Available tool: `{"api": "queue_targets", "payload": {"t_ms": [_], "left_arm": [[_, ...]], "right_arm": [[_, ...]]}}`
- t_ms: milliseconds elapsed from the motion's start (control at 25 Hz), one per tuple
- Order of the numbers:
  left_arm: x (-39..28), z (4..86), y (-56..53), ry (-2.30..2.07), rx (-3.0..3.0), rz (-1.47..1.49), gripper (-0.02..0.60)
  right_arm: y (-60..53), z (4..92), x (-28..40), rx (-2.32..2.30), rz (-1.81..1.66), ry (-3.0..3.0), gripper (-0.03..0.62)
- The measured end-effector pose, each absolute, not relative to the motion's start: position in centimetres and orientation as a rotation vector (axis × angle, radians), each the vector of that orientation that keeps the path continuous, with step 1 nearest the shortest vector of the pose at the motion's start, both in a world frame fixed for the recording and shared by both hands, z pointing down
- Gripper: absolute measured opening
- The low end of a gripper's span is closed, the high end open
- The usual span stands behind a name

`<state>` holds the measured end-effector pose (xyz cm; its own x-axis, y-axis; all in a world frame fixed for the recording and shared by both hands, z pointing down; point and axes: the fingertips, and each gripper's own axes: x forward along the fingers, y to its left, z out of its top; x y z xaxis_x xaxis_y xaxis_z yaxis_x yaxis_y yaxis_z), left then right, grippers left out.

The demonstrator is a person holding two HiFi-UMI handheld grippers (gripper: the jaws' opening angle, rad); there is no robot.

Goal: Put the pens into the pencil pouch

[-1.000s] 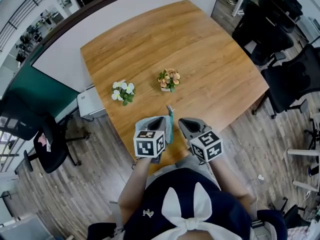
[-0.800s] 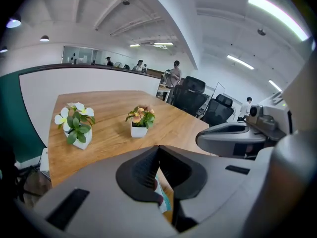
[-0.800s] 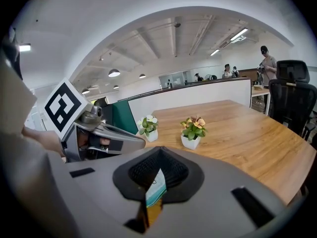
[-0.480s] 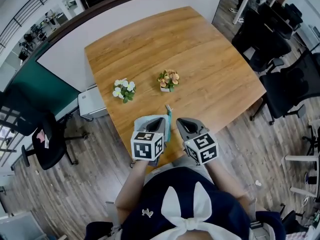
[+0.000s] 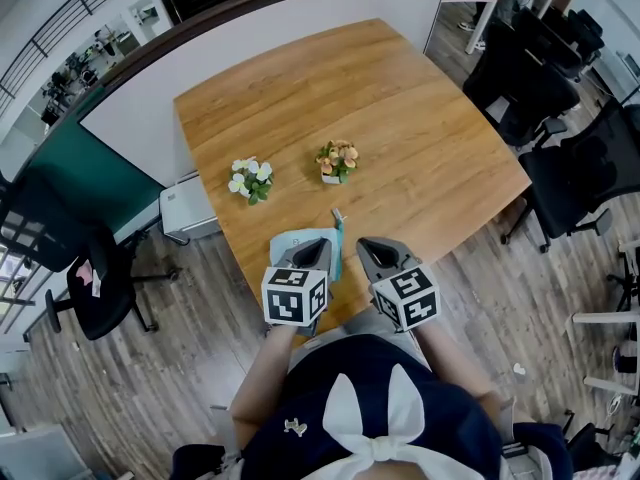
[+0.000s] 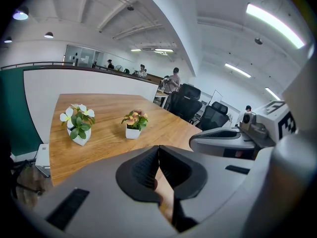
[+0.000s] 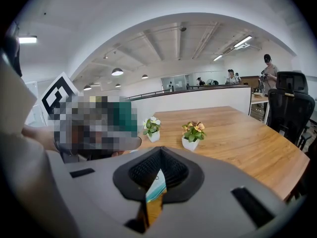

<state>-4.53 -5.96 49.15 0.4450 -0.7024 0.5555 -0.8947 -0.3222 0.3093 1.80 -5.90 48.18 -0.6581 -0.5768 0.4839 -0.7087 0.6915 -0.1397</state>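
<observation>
Nearest in the head view, both forearms reach forward from the person's body over the near edge of the wooden table [image 5: 420, 108], each hand hidden under its marker cube. The two tools sit side by side and close together, both tilted down toward the tabletop. The left gripper [image 5: 321, 242] has its jaws closed. In the left gripper view [image 6: 158, 148] the dark pads meet along one line with nothing caught between them. The right gripper [image 5: 363, 242] is closed too. In the right gripper view [image 7: 159, 151] its tips touch, and a strip of teal and white shows through the gap behind them. That strip belongs to the pencil pouch [image 5: 338, 238], which lies at the table's near edge between the two tools, its teal side just beside both sets of tips. Whether either tool touches it cannot be told. Farther up the table, well apart from the pouch, stand a small pot of white flowers [image 5: 249, 179] on the left and a pot of orange flowers [image 5: 338, 159] on the right. Beyond the table's far edge runs a white partition [image 5: 260, 43]. Black office chairs [image 5: 575, 163] stand on the floor to the right.
</observation>
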Motion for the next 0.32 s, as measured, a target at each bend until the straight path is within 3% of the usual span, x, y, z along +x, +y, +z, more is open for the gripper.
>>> {"api": "queue_targets", "payload": {"t_ms": [320], "left_arm": [[-4.8,49.13,-5.07,-1.332,2.111,0.417,0.023]], "right_arm": [[-4.98,48.51,1.66,0.987,0.447,-2.478,0.002]]}}
